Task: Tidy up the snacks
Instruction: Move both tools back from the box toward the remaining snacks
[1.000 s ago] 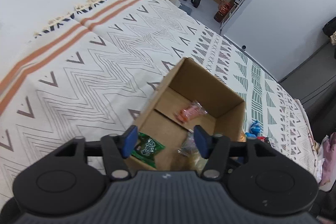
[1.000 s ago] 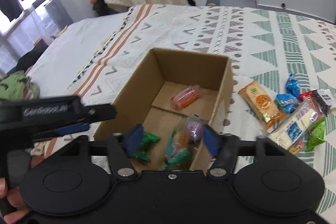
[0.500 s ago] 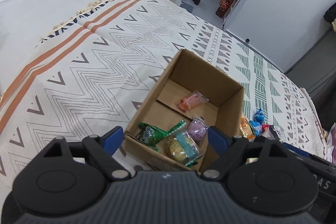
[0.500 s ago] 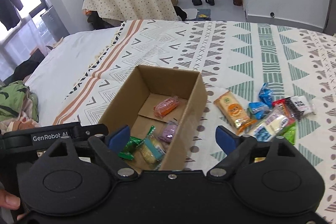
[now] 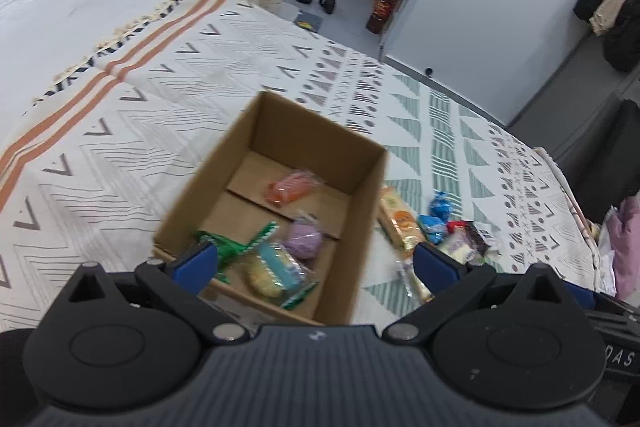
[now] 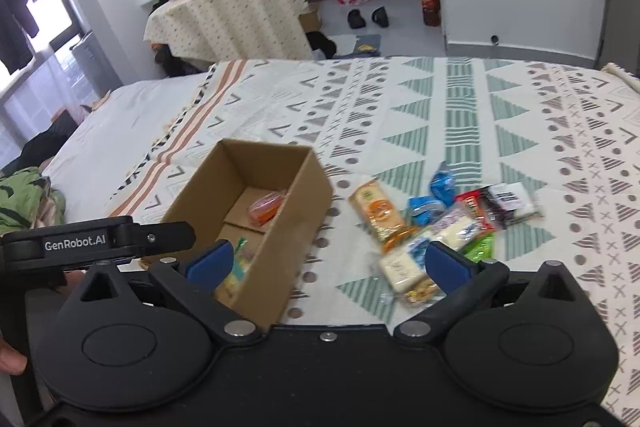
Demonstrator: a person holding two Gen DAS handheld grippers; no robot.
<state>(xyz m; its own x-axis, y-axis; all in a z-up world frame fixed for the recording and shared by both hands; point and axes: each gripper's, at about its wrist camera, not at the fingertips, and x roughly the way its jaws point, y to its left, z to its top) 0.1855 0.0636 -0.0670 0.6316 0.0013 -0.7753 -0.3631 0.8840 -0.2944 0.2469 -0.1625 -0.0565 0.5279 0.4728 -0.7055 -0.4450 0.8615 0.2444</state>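
An open cardboard box (image 5: 280, 195) sits on a patterned bedspread (image 5: 132, 131), and both grippers hover above its near end. The left gripper (image 5: 316, 263) has its jaws spread wide, having just been opening, with nothing pressed between the blue pads (image 5: 198, 261). The right gripper (image 6: 328, 263) is likewise released, its jaws also just opened, and nothing is gripped between them. Inside the box, an orange snack packet (image 5: 292, 187) lies in the far half. In the near half are a green wrapper (image 5: 236, 247), a purple wrapped sweet (image 5: 305, 241) and a yellow cake in a blue-edged wrapper (image 5: 272, 273), close together. To the right of the box, loose on the bedspread, lies a pile of snacks (image 6: 440, 223): an orange-labelled cracker pack (image 6: 378, 213) nearest the box, blue packets (image 6: 440, 187) beyond it, and red, white and green packs further right. In the right wrist view the left gripper's black body shows at the left edge, just beside the box
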